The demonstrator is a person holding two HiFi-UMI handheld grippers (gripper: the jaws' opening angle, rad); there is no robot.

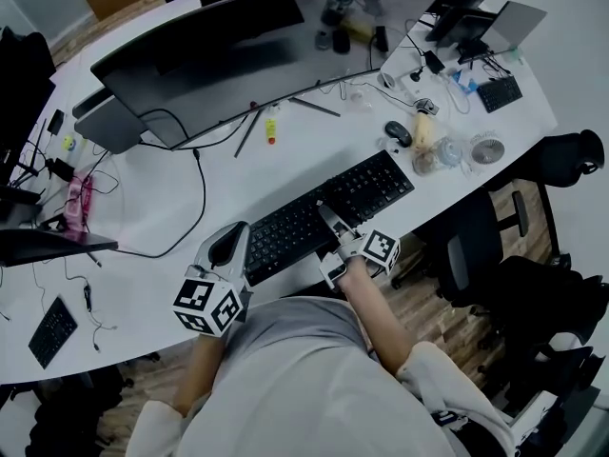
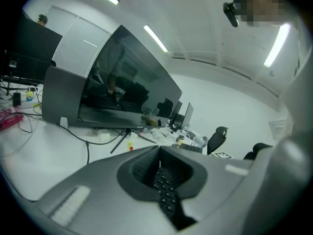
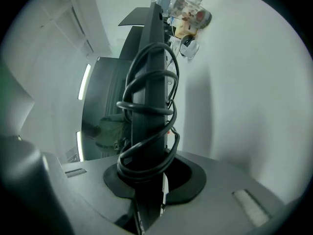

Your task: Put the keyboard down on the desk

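As you look down in the head view, the black keyboard [image 1: 324, 212] runs slantwise across the middle of the frame. It is over the front part of the white tabletop [image 1: 171, 208] and below the wide curved monitor [image 1: 238, 46] at the upper centre. Your left tongs [image 1: 236, 241] are clamped on its lower-left end; in the left gripper view the jaws stand narrow with rows of keys between them. Your right tongs [image 1: 333, 225] grip its near long edge, just right of centre. In the right gripper view they pinch the keyboard edge-on, with its black cable [image 3: 146, 106] looped round it. You cannot tell whether its underside touches the tabletop. A mouse [image 1: 398, 133] sits near its upper-right end, apart from it.
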